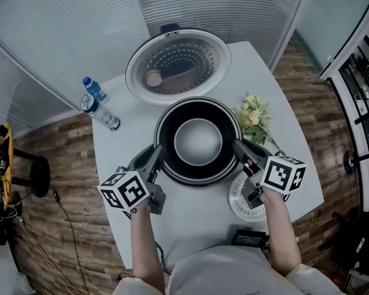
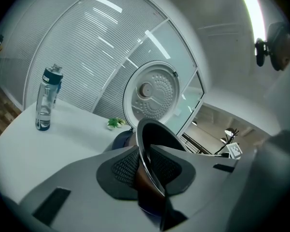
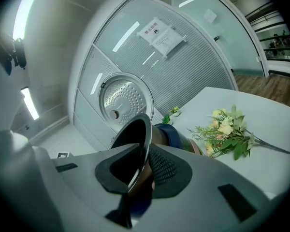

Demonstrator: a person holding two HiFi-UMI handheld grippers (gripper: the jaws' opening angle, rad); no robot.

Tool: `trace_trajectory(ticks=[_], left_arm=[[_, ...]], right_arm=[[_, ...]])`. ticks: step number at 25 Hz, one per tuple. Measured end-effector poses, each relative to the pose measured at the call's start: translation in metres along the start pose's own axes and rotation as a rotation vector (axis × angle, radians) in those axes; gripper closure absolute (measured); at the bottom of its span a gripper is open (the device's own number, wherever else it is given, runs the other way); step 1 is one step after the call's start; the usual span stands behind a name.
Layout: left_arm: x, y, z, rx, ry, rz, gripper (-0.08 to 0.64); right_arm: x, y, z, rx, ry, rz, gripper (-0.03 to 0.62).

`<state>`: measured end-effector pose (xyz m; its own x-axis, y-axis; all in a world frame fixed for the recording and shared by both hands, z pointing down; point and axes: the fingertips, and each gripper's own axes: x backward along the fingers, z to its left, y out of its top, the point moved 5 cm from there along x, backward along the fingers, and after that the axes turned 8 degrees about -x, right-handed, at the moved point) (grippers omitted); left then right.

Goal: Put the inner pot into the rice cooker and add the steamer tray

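Your 2 claws sit closest, each narrowed almost shut on the thin rim of the inner pot (image 1: 198, 141): the left claw (image 1: 157, 158) pinches the near-left edge and the right claw (image 1: 238, 147) the near-right edge. In both gripper views the rim runs between the textured pads (image 2: 122, 167). Gripping opposite sides makes sense, because it shares the weight and keeps the pot level. The pot hangs over the rice cooker (image 3: 170, 133), whose lid (image 1: 178, 66) stands swung back so the opening is free. From these views I cannot tell whether the pot is fully seated. I judge it is not, since the dark body shows below the rim. On the worktop (image 1: 197, 223) just under your right claw lies a white perforated disc (image 1: 237, 201), likely the steamer tray, parked within reach for step 2. The flowers (image 1: 253, 117) and the bottle (image 1: 100, 106) stand aside, clear of the lid.
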<state>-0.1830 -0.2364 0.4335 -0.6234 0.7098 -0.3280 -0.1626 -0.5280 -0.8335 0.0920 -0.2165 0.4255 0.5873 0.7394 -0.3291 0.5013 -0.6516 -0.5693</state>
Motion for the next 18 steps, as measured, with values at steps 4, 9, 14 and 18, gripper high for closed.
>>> trace_trajectory(ticks=[4,9,14,18], left_arm=[[-0.008,-0.005,0.002,-0.049,0.036,0.048,0.489],[-0.010,-0.012,0.007,-0.057,0.051,0.074,0.483],[-0.015,-0.016,0.009,-0.078,0.071,0.097,0.476],[-0.015,-0.014,0.010,-0.075,0.067,0.088,0.474]], right_arm=[[-0.004,0.001,-0.004,0.026,-0.020,0.013,0.523],[-0.007,-0.002,-0.006,0.066,-0.037,0.038,0.522],[-0.013,-0.004,-0.010,0.141,-0.088,0.075,0.505],[-0.014,-0.004,-0.009,0.176,-0.099,0.081,0.499]])
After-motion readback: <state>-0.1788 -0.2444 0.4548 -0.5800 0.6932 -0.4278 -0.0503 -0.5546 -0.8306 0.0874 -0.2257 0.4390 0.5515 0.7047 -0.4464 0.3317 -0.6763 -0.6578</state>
